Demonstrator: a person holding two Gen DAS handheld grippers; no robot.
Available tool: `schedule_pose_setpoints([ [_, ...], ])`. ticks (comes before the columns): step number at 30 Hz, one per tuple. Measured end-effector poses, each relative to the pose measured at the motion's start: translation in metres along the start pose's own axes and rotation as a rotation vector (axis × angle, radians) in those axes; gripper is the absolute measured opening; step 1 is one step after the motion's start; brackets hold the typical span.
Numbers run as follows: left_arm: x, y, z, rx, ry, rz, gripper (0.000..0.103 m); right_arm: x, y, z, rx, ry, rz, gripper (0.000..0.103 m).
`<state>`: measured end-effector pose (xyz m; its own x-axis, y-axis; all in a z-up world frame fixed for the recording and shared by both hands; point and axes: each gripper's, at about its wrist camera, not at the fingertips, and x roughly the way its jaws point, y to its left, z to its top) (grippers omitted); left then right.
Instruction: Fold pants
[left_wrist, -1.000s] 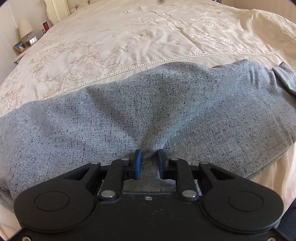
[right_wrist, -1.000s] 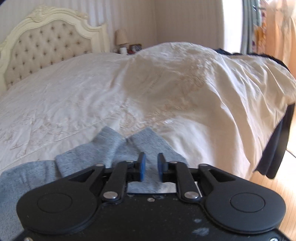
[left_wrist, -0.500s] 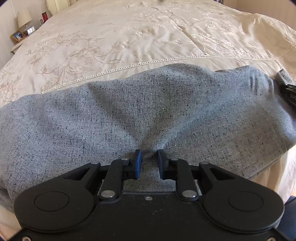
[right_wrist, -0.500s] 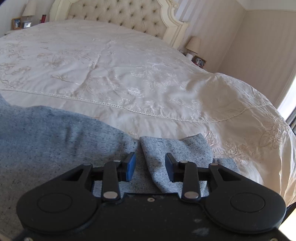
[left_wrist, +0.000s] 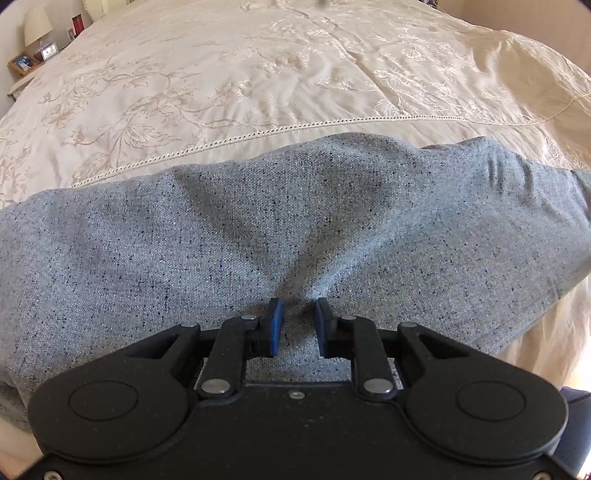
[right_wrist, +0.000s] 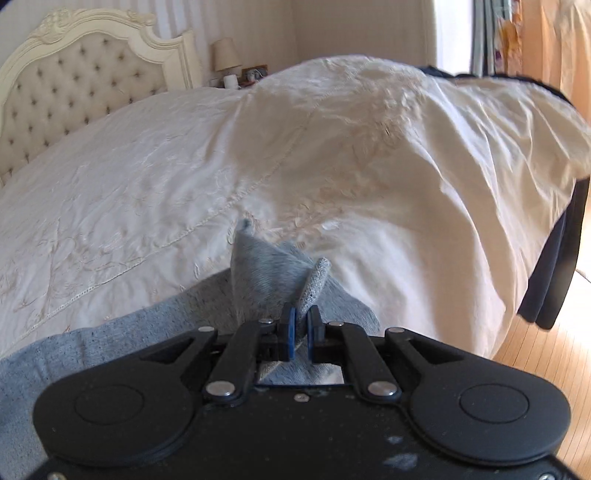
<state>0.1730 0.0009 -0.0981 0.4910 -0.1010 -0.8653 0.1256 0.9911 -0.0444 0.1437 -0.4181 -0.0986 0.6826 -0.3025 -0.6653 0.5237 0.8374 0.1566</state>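
Observation:
Grey speckled pants (left_wrist: 332, 221) lie across the near edge of a cream embroidered bedspread (left_wrist: 258, 74). My left gripper (left_wrist: 297, 325) is shut on a bunched pinch of the pants near their front edge, and creases fan out from the pads. In the right wrist view, the leg end of the pants (right_wrist: 258, 273) stands up off the bed in a peak. My right gripper (right_wrist: 301, 328) has its jaws closing tight there, pads pressed on a fold of the hem.
The bedspread (right_wrist: 147, 166) runs back to a tufted headboard (right_wrist: 74, 74). Lamps stand on bedside tables (right_wrist: 223, 55) (left_wrist: 33, 55). A dark cloth (right_wrist: 554, 277) hangs off the bed's right corner above the wooden floor (right_wrist: 546, 354).
My right gripper swung left over the pants and back to the leg end, then closed on the hem and raised it. The left gripper kept its pinch and tilted slightly.

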Motion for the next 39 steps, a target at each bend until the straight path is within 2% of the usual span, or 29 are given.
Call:
schedule_pose_setpoints([
  [4,-0.010,0.009,0.005,-0.014,0.022,-0.029,0.029,0.021,-0.014,-0.014,0.086,0.119,-0.030,0.010],
  [6,-0.023,0.016,0.010,-0.018,0.004,-0.042,0.029,0.021,-0.016,-0.016,0.113,0.129,-0.054,0.014],
  [7,-0.032,0.020,0.014,-0.016,-0.020,-0.044,0.029,0.018,-0.016,-0.016,0.119,0.119,-0.063,0.018],
  [12,-0.060,0.043,0.052,-0.010,-0.164,0.001,0.030,-0.018,0.000,-0.007,0.063,0.006,-0.098,0.019],
  [15,-0.052,0.060,0.080,-0.048,-0.218,0.066,0.030,-0.039,0.026,0.002,0.017,-0.043,-0.012,0.020],
  [17,-0.038,0.068,0.091,-0.071,-0.183,0.070,0.029,-0.048,0.046,0.005,-0.010,-0.043,0.081,0.021],
  [19,-0.023,0.075,0.088,-0.088,-0.104,0.018,0.029,-0.051,0.072,0.006,-0.048,-0.013,0.202,0.021],
  [22,-0.003,0.072,0.061,-0.062,0.029,-0.073,0.029,-0.052,0.109,0.003,-0.076,0.049,0.361,0.021],
  [25,0.019,0.071,0.030,-0.082,0.194,-0.141,0.029,-0.052,0.150,-0.003,-0.140,0.111,0.480,0.022],
  [28,0.009,0.065,0.017,-0.037,0.170,-0.130,0.029,-0.048,0.196,-0.009,-0.204,0.179,0.568,0.024],
  [33,0.006,0.066,0.012,-0.047,0.184,-0.141,0.029,-0.030,0.265,-0.014,-0.250,0.312,0.664,0.028],
  [36,0.006,0.064,0.011,-0.044,0.179,-0.140,0.029,-0.018,0.300,-0.019,-0.272,0.375,0.697,0.029],
  [39,0.006,0.066,0.013,-0.045,0.177,-0.153,0.029,-0.009,0.325,-0.033,-0.335,0.414,0.669,0.029],
])
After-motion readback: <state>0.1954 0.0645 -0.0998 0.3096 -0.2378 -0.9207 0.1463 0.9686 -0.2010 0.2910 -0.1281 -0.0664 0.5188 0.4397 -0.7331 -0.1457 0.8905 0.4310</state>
